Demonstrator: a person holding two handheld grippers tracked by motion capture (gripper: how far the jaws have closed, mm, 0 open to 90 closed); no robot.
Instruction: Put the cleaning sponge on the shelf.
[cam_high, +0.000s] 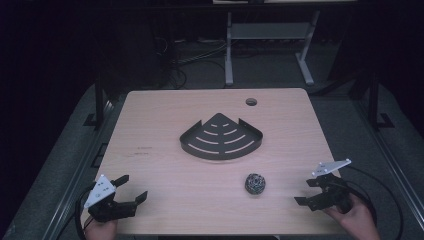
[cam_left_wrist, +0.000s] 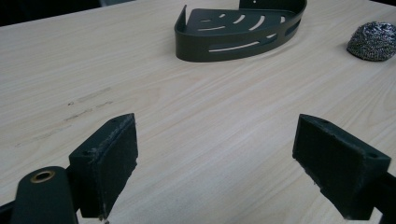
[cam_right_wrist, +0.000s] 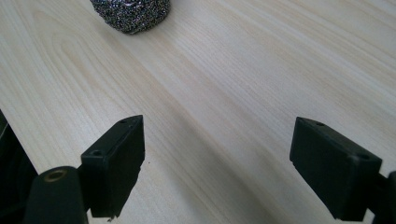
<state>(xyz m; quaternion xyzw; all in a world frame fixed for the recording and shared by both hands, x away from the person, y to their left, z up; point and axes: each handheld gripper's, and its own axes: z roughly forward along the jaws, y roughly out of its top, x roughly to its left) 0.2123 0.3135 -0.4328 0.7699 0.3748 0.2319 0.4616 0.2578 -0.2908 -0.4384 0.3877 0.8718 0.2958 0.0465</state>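
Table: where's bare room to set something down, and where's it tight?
Free: the wide strip of table left of the corner shelf, and the near middle between the left gripper and the steel wool ball. Also free right of the shelf. Tightest: the gap between shelf and ball, and between ball and right gripper.

One table (cam_high: 165, 200); one dark corner shelf (cam_high: 221, 137); one steel scourer (cam_high: 255, 184); two tongs.

Desk (cam_high: 165, 175): your pale wood-grain top, round hole near the far edge.
On it: dark slotted corner tray (cam_high: 221, 137); steel-wool ball (cam_high: 255, 183) nearer you.
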